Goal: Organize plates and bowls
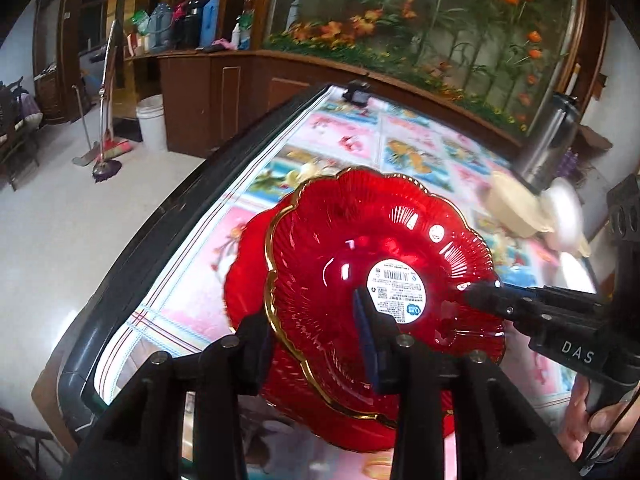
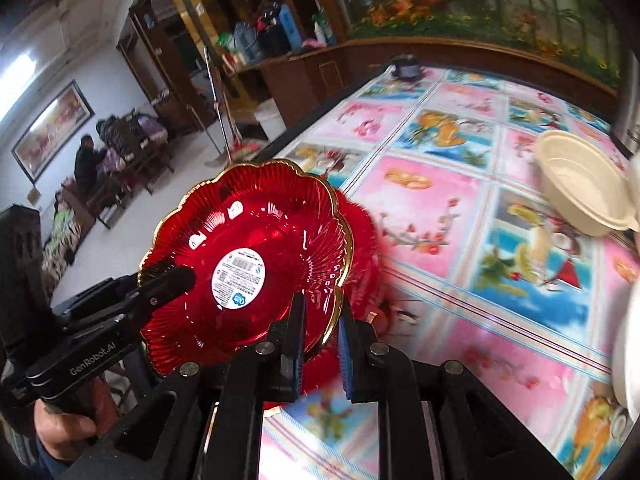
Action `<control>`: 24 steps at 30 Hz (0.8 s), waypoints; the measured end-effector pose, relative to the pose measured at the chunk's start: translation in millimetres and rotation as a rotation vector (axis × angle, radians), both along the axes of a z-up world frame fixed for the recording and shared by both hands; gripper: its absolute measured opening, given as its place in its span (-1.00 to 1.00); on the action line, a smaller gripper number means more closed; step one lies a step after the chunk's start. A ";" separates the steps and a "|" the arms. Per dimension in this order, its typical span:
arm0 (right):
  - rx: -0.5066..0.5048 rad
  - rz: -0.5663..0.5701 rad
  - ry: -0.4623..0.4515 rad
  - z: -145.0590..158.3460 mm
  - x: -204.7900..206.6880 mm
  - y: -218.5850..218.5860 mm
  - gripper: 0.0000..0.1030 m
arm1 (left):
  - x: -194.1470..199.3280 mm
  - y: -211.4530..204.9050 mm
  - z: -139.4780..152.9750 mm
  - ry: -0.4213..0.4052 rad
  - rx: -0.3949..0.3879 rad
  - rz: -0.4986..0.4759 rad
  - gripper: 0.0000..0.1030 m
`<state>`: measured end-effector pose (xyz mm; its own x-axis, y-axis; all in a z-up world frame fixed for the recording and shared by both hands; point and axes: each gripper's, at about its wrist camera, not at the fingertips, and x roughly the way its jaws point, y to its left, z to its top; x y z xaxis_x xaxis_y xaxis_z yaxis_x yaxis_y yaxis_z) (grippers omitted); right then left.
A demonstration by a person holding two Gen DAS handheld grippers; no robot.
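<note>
A red scalloped glass plate (image 1: 360,248) with a gold rim and a white label is held tilted above the table; it also shows in the right wrist view (image 2: 248,240). My left gripper (image 1: 316,332) is shut on its near rim. My right gripper (image 2: 320,344) is shut on the opposite rim, and it shows in the left wrist view (image 1: 484,294). A second red plate (image 1: 244,280) lies under it on the table, also in the right wrist view (image 2: 360,248). A cream bowl (image 2: 580,188) sits tilted at the right.
The table (image 2: 440,208) has a bright flowered cloth and a dark raised edge (image 1: 160,216). A steel flask (image 1: 548,140) stands at the far right. A small black device (image 1: 357,94) sits at the far edge. Wooden cabinets and a white bucket (image 1: 151,120) stand beyond.
</note>
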<state>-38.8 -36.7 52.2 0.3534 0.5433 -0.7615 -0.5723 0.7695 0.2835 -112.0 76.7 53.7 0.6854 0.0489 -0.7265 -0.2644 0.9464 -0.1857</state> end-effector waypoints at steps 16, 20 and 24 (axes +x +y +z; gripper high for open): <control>0.003 0.007 0.094 -16.1 21.4 6.1 -0.60 | 6.7 -9.2 -3.9 0.030 -0.008 -0.049 0.65; 0.060 0.001 0.141 -17.4 25.8 0.8 -0.53 | 5.5 -5.0 -2.9 0.025 -0.042 -0.049 0.66; 0.093 0.001 0.165 -16.2 24.4 -3.3 -0.51 | 4.1 -3.0 -1.4 0.030 -0.070 -0.053 0.67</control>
